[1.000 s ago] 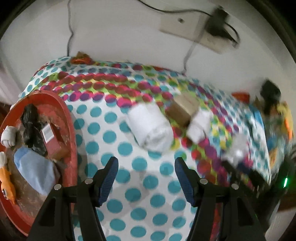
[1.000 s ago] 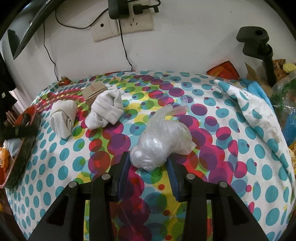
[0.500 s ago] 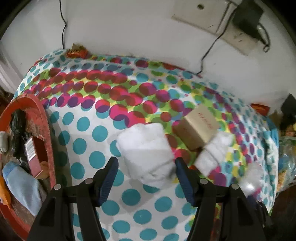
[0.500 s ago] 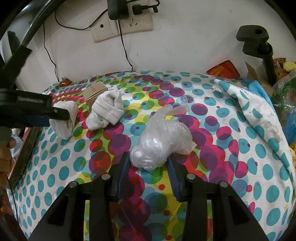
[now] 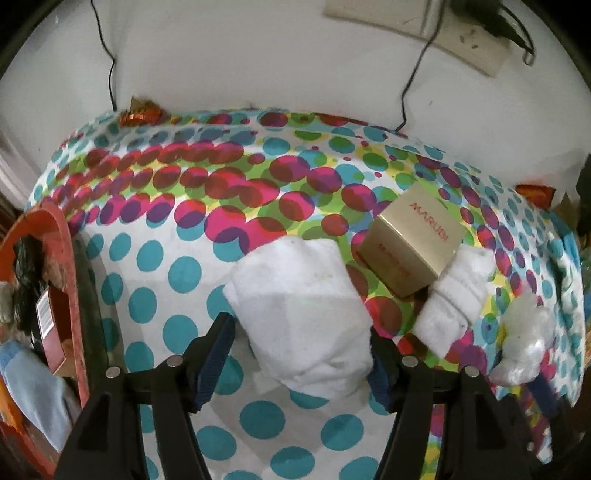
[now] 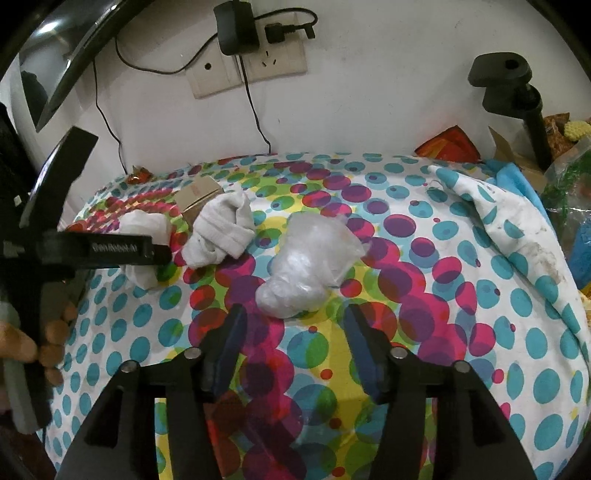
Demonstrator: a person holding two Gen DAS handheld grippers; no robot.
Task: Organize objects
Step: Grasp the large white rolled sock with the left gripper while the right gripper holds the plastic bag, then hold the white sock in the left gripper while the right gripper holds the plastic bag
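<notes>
Left gripper [image 5: 299,354]: matte black plastic arms with dark blue ribbed finger pads [image 5: 214,360] and round silver screws. Right gripper [image 6: 293,349] matches it. White lettering marks the left gripper's black side bar.

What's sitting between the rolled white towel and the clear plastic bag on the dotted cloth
A bundled white sock lies between the towel and the bag, with a gold box just behind the sock. The right wrist view shows it best.

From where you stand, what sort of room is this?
Probably a lived-in home room: a polka-dot cloth covered surface strewn with a rolled white towel, beneath a wall socket with black plugged-in charger.
</notes>
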